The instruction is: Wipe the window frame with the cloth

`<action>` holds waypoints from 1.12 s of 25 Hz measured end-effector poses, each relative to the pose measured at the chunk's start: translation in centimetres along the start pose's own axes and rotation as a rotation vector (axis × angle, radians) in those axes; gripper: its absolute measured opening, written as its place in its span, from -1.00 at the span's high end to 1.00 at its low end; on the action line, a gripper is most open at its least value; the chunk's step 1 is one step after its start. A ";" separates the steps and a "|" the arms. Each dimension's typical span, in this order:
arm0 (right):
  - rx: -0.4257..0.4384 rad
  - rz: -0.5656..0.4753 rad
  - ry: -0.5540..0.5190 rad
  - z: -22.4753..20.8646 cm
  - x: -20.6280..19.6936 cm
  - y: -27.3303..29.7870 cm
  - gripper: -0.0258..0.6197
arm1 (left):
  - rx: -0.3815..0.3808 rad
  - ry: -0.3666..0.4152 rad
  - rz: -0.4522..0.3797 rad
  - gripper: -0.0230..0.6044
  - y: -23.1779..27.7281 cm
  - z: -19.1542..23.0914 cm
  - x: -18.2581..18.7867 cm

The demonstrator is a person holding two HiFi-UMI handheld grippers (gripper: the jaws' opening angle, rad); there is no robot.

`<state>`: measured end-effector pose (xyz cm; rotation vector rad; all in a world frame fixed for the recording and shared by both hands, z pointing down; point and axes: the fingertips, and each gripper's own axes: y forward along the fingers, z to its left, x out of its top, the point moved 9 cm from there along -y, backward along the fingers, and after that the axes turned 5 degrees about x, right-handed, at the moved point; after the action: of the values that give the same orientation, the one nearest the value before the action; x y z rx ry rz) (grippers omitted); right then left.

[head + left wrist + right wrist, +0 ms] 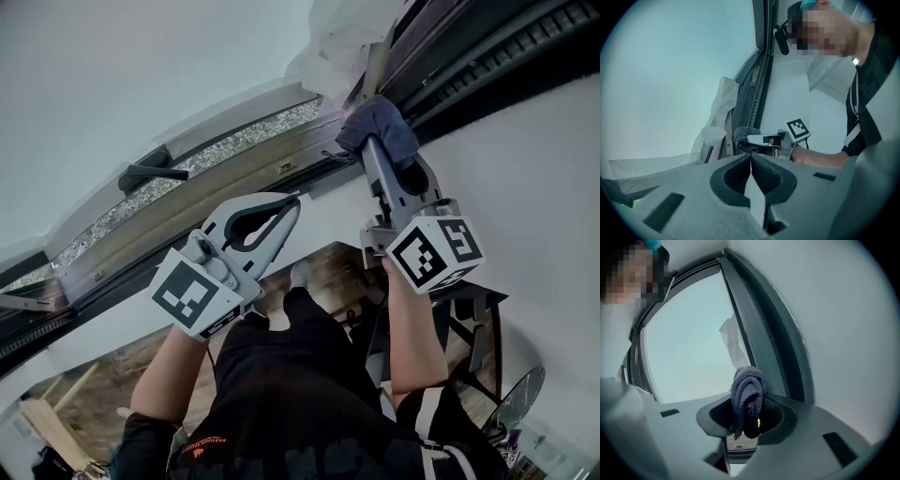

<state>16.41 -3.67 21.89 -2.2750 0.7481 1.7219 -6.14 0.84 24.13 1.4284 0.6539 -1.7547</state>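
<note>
My left tongs [292, 202] hang below the window, closed tip to tip with nothing between them, idle. My right tongs [372, 142] are clamped on the dark cloth [382, 122], which is bunched into a wad up at the window frame [469, 56] and looks pressed to its edge.

Risks, my call:
- The grip is on a fold only, so drag along the frame track could pull the wad out.
- If I push too hard, bare tongs scrape the frame.
- The white crumpled sheet [342, 33] just beside it could snag the cloth.
</note>
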 end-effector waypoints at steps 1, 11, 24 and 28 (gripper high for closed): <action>0.000 0.003 0.002 -0.1 -0.2 0.0 0.57 | -0.001 0.003 0.001 0.86 0.1 0.0 -0.1; -0.015 0.048 0.059 -1.3 -3.4 0.4 0.57 | -0.002 -0.014 0.032 0.86 0.8 0.2 -1.7; -0.030 0.096 0.102 -2.3 -6.4 0.9 0.57 | -0.002 -0.025 0.082 0.86 0.9 0.4 -3.3; -0.033 0.108 0.121 -2.7 -7.2 1.1 0.57 | -0.005 -0.033 0.083 0.86 1.0 0.4 -3.5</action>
<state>16.75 -3.78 29.69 -2.4208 0.8890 1.6642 -5.27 0.84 27.66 1.4006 0.5737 -1.7067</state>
